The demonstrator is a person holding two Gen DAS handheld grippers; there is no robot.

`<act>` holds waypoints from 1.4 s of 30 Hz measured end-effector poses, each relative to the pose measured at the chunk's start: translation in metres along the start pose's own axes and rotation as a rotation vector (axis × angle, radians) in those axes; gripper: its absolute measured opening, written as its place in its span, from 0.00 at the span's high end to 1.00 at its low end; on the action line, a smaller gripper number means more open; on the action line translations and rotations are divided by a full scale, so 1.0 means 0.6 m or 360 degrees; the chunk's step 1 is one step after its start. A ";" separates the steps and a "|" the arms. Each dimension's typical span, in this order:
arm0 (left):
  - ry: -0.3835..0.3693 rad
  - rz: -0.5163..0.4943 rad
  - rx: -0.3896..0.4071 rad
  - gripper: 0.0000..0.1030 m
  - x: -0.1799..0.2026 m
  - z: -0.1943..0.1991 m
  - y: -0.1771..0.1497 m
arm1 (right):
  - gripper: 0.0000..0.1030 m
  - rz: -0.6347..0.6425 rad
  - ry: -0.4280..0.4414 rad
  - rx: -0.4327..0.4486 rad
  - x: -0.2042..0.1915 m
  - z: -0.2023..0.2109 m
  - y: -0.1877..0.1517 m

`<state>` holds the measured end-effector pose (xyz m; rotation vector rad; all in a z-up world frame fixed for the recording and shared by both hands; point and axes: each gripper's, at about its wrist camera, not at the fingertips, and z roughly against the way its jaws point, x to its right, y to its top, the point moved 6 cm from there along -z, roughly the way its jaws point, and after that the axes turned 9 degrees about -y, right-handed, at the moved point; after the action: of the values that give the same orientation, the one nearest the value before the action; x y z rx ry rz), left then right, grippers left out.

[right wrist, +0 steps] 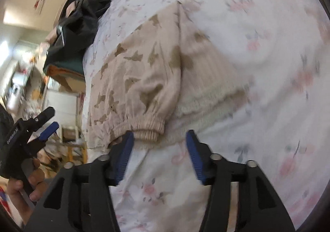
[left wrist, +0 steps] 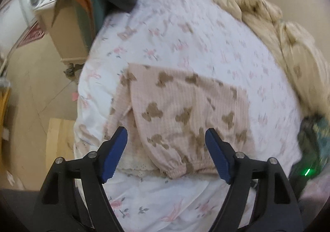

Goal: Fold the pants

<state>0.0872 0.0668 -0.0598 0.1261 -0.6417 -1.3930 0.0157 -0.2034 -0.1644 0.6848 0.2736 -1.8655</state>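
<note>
The pants (left wrist: 185, 112) hide their lower layers under the folded top layer, and the blue pads (left wrist: 115, 153) of the left gripper (left wrist: 166, 154) cover part of the hem. Beyond the pants, the beige bedding (left wrist: 268, 23) is smeared by blur. A dark thing with a green light (left wrist: 308, 172) is cut off at the right edge and cannot be identified. In the right wrist view, the shelves (right wrist: 22, 79) left of the pants are too blurred to read.

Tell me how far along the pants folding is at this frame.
Done: the pants lie folded over on the floral bedsheet, elastic cuff stacked over the lace-trimmed layer. In hand: nothing; the left tongs and right tongs are both open, clear of the fabric. Left: possibly one more fold to make it compact.
</note>
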 end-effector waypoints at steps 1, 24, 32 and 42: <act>-0.0030 0.0040 0.0004 0.27 -0.004 0.005 0.005 | 0.35 -0.0053 0.0046 -0.0027 0.003 -0.005 -0.013; -0.0078 0.0457 0.0155 0.27 -0.114 0.063 0.045 | 0.35 -0.0377 0.0133 0.0355 0.045 -0.061 0.085; -0.0040 0.0395 0.0093 0.27 -0.107 0.038 0.032 | 0.74 -0.0420 0.0199 0.0365 0.046 -0.071 0.109; 0.0015 0.0206 -0.0144 0.27 -0.054 -0.032 0.046 | 0.98 -0.0118 0.0181 0.0487 -0.003 -0.009 0.108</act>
<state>0.1195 0.0974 -0.0744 0.0188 -0.5685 -1.2935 0.0768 -0.2246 -0.1594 1.0033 0.0866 -1.9624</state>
